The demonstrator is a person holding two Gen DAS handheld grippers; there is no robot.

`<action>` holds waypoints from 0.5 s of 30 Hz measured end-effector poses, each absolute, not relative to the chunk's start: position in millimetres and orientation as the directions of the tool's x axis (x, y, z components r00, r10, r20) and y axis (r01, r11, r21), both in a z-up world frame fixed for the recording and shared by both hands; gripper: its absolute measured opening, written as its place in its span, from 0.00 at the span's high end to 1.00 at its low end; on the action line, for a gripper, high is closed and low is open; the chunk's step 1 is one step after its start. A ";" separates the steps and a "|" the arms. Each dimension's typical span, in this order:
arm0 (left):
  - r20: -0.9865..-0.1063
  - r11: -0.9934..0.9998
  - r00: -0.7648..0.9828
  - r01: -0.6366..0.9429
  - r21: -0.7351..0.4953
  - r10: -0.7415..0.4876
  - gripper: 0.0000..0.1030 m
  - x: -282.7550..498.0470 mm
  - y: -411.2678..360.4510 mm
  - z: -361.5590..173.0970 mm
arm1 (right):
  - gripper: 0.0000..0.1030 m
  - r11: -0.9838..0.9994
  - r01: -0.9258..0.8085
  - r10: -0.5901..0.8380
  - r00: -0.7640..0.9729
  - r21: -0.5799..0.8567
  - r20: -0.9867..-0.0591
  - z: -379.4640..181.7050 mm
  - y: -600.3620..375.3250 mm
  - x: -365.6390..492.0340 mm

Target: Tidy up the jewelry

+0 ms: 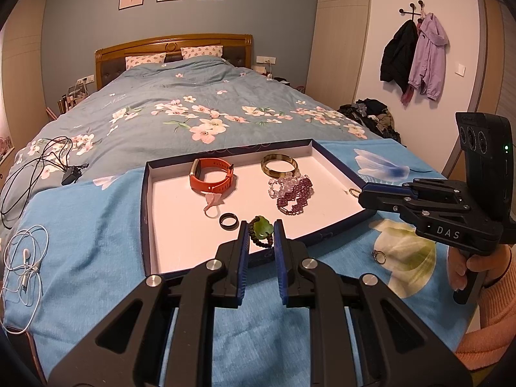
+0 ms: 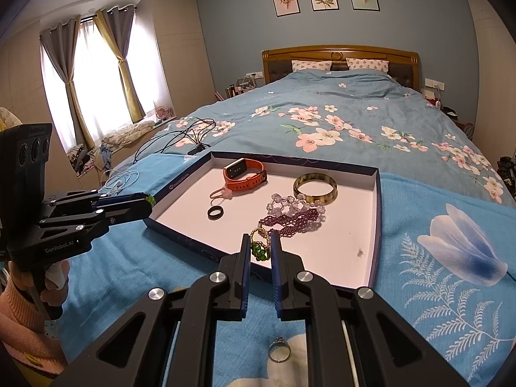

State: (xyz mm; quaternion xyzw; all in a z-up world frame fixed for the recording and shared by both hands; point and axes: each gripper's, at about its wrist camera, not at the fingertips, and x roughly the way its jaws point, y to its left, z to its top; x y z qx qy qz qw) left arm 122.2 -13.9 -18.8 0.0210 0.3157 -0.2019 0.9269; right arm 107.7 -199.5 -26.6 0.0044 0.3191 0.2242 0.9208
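A shallow box tray (image 1: 146,213) (image 2: 378,213) lies on the blue cloth on the bed. In it are an orange watch (image 1: 211,175) (image 2: 245,174), an amber bangle (image 1: 279,164) (image 2: 315,188), clear and purple bead bracelets (image 1: 293,193) (image 2: 295,214), a black ring (image 1: 229,220) (image 2: 215,213) and a pink charm (image 1: 213,203). My left gripper (image 1: 261,233) (image 2: 149,200) is shut on a dark bead bracelet with a green pendant (image 1: 260,229) over the tray's near edge. My right gripper (image 2: 260,245) (image 1: 362,193) is shut on a gold bead bracelet with a green charm (image 2: 259,245) (image 1: 354,191) at the tray's right side.
A silver ring (image 1: 380,255) (image 2: 280,349) lies on the cloth outside the tray, near the right gripper. White earphones (image 1: 25,258) and black cables (image 1: 42,161) lie to the left. The flowered duvet (image 1: 209,113) stretches beyond the tray.
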 end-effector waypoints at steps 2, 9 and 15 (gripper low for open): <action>-0.594 0.918 0.719 0.387 -0.088 -0.360 0.85 123.0 -14.5 -19.0 | 0.90 0.900 -0.410 0.415 0.696 0.150 -0.587 -27.7 -199.1 108.4; -0.596 0.918 0.719 0.386 -0.087 -0.359 0.85 124.8 -15.4 -19.7 | 0.90 0.899 -0.411 0.416 0.695 0.151 -0.587 -28.1 -199.3 109.9; -0.596 0.918 0.718 0.386 -0.088 -0.359 0.85 126.4 -16.2 -19.7 | 0.90 0.900 -0.411 0.414 0.695 0.147 -0.588 -29.8 -198.8 114.1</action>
